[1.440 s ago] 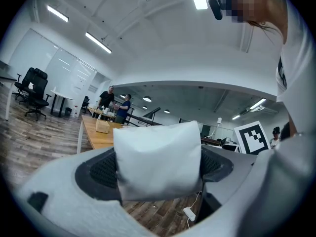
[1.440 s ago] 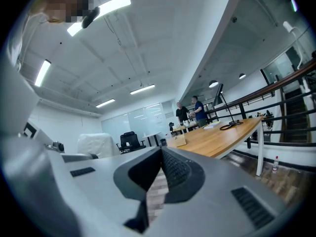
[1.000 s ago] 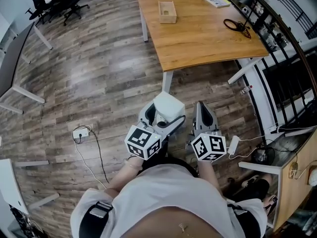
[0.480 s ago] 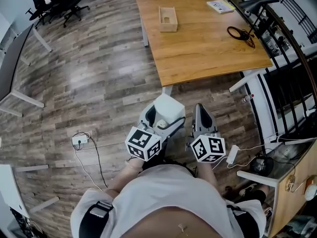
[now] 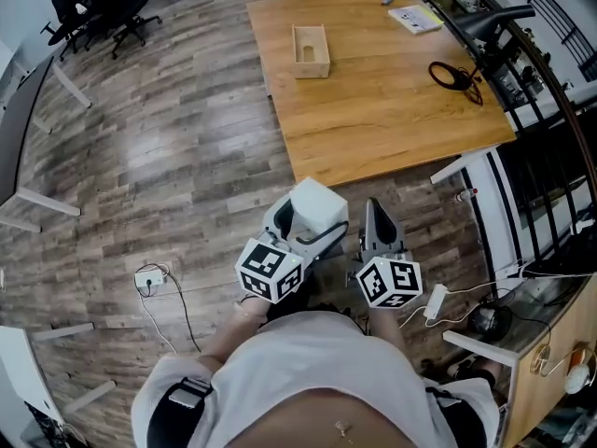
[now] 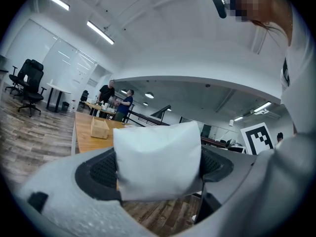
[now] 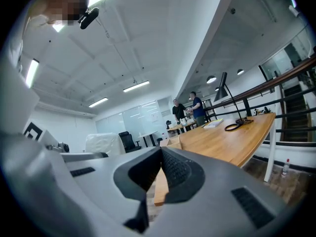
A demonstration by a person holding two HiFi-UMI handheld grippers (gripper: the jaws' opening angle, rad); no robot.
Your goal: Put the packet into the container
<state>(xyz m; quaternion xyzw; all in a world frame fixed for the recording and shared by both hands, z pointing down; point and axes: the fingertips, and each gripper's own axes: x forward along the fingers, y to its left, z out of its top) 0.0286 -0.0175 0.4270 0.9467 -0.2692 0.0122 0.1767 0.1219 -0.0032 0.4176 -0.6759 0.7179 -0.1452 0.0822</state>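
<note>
Left claw is closed on the packet, a white, pillow-shaped pouch. It is pinched across its lower half between the two ribbed pads, and its puffed top and side edges stand out past them. Judgement: it is soft and light, so it will likely squash and sag rather than keep its shape. The fill cannot be told from here; possibly powder or air. The hold on the belly looks sound, so you need not squeeze harder, and a smooth skin may slip if you slacken.

Right claw: jaws pressed together, nothing between them.

The container, an open wooden box, sits on the bench, well ahead of both claws. The packet is over the floor, short of the near bench edge.
</note>
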